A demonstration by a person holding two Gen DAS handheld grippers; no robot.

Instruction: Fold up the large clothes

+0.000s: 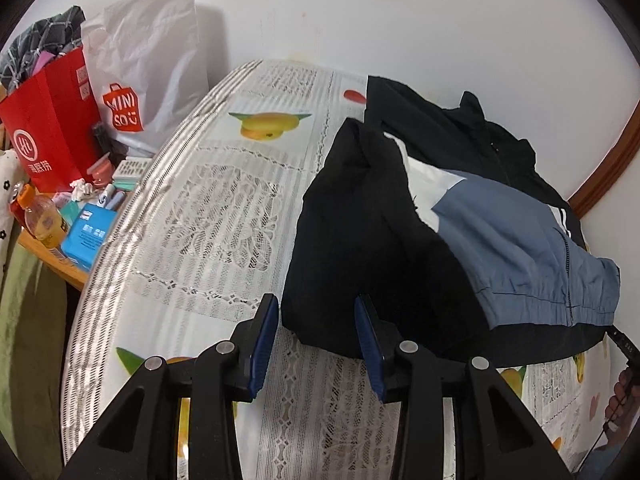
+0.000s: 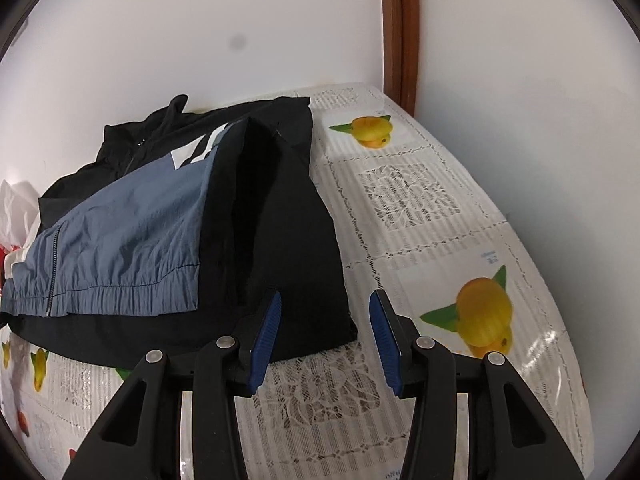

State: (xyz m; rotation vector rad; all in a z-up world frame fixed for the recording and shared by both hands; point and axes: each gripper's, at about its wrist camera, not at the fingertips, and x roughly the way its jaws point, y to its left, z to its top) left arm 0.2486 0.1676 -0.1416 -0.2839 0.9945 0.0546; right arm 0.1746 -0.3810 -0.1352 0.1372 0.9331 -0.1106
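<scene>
Left wrist view: sits behind the left gripper (image 1: 318,340), looking forward and steeply down along its fingers at the counter (image 1: 224,216); close range.
Left view heading: toward the wall, with the jacket (image 1: 400,248) right of centre and the bags (image 1: 120,92) at far left.
Right wrist view: sits behind the right gripper (image 2: 326,338), same downward tilt, close range.
Right view heading: toward the wall and the wooden trim (image 2: 400,24); jacket left of centre.
Shared area: jacket, counter, wall.

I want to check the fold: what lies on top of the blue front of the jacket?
A black sleeve lies folded over one side of the blue front, and another over the other. What is beneath them is covered.
</scene>
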